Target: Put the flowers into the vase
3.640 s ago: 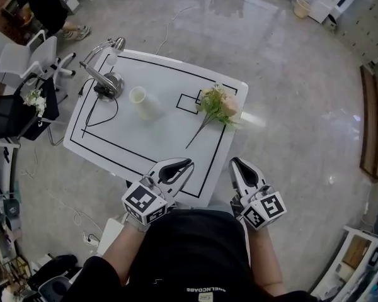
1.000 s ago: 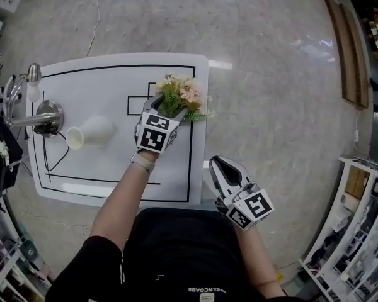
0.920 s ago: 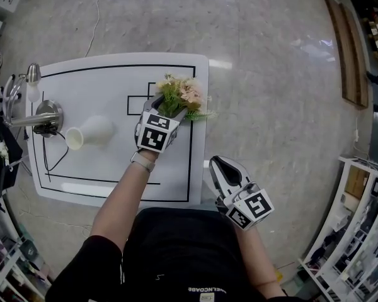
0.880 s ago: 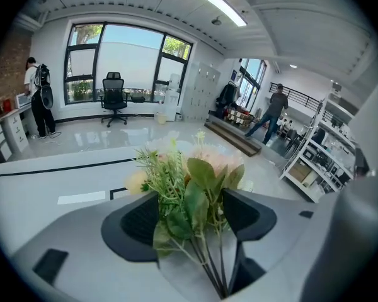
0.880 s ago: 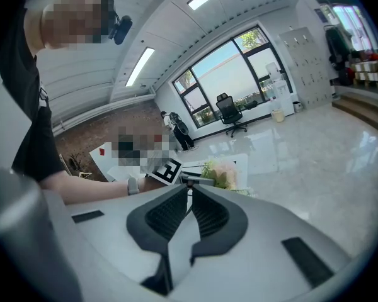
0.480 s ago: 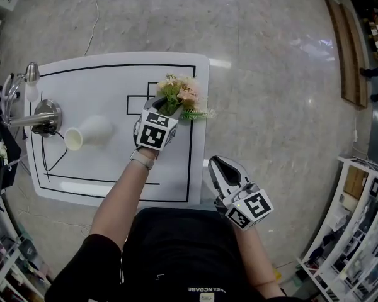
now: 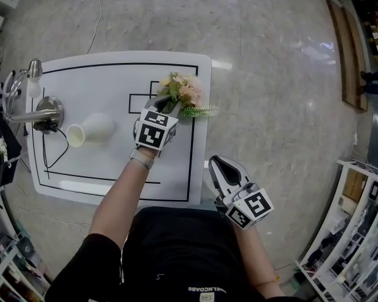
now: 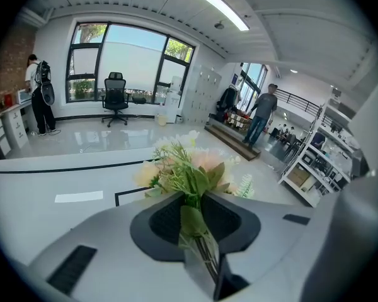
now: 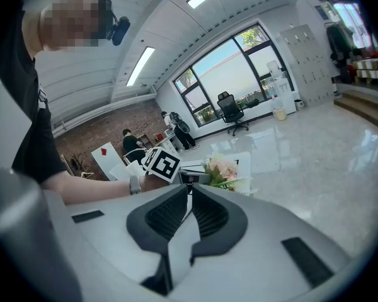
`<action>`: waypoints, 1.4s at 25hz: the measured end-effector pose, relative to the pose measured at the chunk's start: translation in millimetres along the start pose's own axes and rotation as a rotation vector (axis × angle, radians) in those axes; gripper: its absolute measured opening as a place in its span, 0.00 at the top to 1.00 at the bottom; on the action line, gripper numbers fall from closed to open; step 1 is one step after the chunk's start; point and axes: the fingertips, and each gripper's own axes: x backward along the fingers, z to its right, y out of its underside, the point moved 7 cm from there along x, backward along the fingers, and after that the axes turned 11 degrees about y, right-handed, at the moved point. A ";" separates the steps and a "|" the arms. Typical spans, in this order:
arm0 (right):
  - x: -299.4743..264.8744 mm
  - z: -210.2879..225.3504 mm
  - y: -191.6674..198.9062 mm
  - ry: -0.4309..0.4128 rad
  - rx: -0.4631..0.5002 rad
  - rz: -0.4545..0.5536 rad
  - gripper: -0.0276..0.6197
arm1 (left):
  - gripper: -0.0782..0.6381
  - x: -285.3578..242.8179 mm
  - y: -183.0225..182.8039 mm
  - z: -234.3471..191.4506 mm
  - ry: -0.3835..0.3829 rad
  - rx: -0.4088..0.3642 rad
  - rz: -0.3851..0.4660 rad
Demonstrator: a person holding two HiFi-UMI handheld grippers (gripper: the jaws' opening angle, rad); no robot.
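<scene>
A bunch of pink and cream flowers (image 7: pixel 184 94) with green leaves lies at the right edge of the white table (image 7: pixel 113 80). My left gripper (image 7: pixel 166 106) reaches over it, and its jaws are closing with the stems between them. In the left gripper view the flowers (image 8: pixel 189 168) stick out past the left gripper (image 8: pixel 190 200), whose pads pinch the stems. The white vase (image 7: pixel 93 131) lies on its side to the left, mouth pointing left. Below the table's near edge my right gripper (image 7: pixel 222 168) hangs shut and empty; in its own view the right gripper (image 9: pixel 189 195) faces the flowers (image 9: pixel 222 168).
A metal desk lamp (image 7: pixel 34 112) with a black cable stands at the table's left end. Black lines mark a border and a small rectangle (image 7: pixel 138 102) on the tabletop. Shiny floor surrounds the table; shelving (image 7: pixel 359 231) stands at the right.
The left gripper's jaws have closed in on the flower stems, and the bunch has shifted slightly. The right gripper has not moved.
</scene>
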 end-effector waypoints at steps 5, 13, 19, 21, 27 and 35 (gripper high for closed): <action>-0.4 -1.7 -0.7 -0.007 0.002 0.003 0.94 | 0.79 7.6 -5.8 0.6 -0.001 -0.001 0.034; -1.5 -4.6 -0.2 -0.034 0.012 0.001 0.94 | 0.80 33.1 -29.6 2.9 -0.034 -0.033 0.111; -6.5 -13.3 -4.2 -0.083 0.024 0.007 0.94 | 0.81 66.8 -52.6 5.2 -0.075 -0.053 0.187; -8.2 -16.3 -5.3 -0.102 0.032 0.007 0.94 | 0.81 79.0 -59.4 5.6 -0.092 -0.056 0.212; -16.8 -27.3 -8.8 -0.161 0.063 0.000 0.94 | 0.82 123.1 -75.2 3.7 -0.142 -0.052 0.300; -41.5 -57.8 -15.9 -0.288 0.116 -0.013 0.94 | 0.82 202.3 -96.5 5.7 -0.222 -0.062 0.440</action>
